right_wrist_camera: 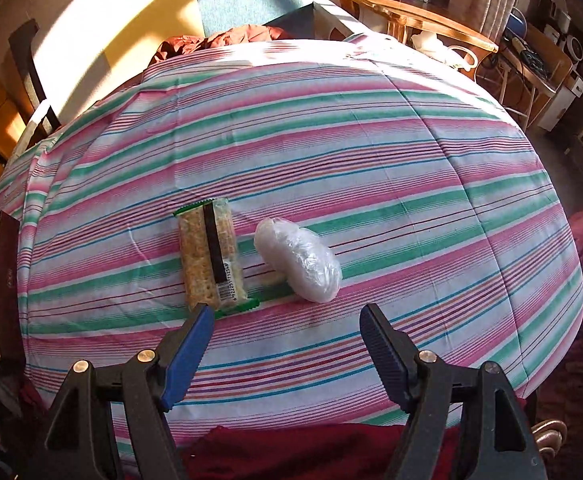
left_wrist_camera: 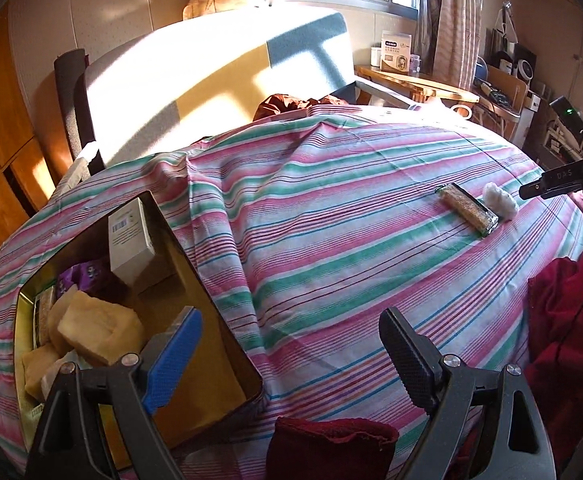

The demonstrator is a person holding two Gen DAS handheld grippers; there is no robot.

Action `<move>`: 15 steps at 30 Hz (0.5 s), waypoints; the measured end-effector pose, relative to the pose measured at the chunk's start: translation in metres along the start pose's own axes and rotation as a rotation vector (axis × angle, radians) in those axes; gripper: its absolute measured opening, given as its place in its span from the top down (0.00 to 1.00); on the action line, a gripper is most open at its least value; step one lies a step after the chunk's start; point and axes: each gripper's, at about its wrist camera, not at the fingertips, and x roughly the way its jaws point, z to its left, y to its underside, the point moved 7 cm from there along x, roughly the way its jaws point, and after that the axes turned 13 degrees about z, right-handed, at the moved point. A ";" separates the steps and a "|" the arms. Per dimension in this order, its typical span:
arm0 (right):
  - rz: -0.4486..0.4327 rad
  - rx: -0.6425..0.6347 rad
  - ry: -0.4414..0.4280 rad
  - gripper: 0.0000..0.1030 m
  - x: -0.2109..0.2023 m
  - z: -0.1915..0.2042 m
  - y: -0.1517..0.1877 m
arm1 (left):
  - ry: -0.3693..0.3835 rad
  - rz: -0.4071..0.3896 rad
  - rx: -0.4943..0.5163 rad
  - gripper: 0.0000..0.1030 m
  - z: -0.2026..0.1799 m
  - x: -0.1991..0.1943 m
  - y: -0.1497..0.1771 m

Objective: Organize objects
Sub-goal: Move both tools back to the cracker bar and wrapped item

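My right tool (right_wrist_camera: 283,320) hangs spread and empty just short of the snack bar (right_wrist_camera: 210,258), which lies flat mid-surface on the striped cloth (right_wrist_camera: 371,152). I judge it light, stiff, crinkly-slick; I'd pinch across its narrow width. Beside it, the plastic-wrapped bundle (right_wrist_camera: 297,264) looks soft and slippery. My left tool (left_wrist_camera: 291,344) gapes empty by the tin (left_wrist_camera: 195,264) at the left edge.

Matt striped pink, green and white cotton-like cloth (right_wrist_camera: 371,152) with soft creases, glossy clear plastic wrapper on the grain snack bar (right_wrist_camera: 210,258), crinkled shiny white plastic-wrapped bundle (right_wrist_camera: 299,266), gold box (left_wrist_camera: 227,344) with smooth shiny walls, matt white cardboard carton (left_wrist_camera: 129,240), ribbed blue and black rubbery gripper pads (left_wrist_camera: 175,356).
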 end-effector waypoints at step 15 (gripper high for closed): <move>0.159 -0.033 0.042 0.63 0.061 -0.002 -0.044 | 0.086 0.092 0.040 0.12 -0.047 0.037 -0.023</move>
